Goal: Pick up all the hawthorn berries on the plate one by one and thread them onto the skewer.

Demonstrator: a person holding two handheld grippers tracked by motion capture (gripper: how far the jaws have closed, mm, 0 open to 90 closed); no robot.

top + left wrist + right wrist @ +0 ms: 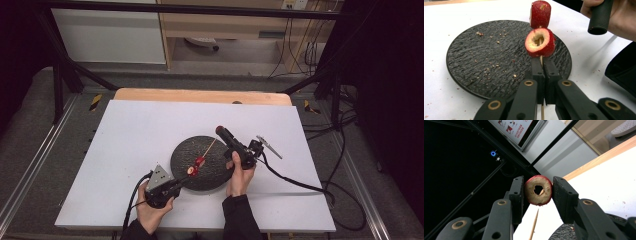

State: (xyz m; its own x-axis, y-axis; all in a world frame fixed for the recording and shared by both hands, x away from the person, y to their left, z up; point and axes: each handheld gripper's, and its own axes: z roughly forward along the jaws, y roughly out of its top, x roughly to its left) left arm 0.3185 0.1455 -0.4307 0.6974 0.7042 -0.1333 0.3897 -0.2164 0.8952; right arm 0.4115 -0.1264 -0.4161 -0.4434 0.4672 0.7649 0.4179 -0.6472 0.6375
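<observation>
With the left tool (541, 68) clenched on the skewer (541, 59) just under two threaded fruits (540, 42), the right tool (538, 190) should line its gripped cored fruit's (538, 190) hole up with the tip.

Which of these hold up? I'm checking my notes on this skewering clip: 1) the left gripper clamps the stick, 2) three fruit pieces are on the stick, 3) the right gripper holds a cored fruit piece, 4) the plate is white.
1) The left gripper clamps the wooden skewer: true.
2) Three pieces are on the skewer: false. Two red fruit pieces are threaded on it.
3) The right gripper holds a cored fruit ring between its jaws: true.
4) The plate is white: false. The round plate is dark and textured; the table under it is white.
</observation>
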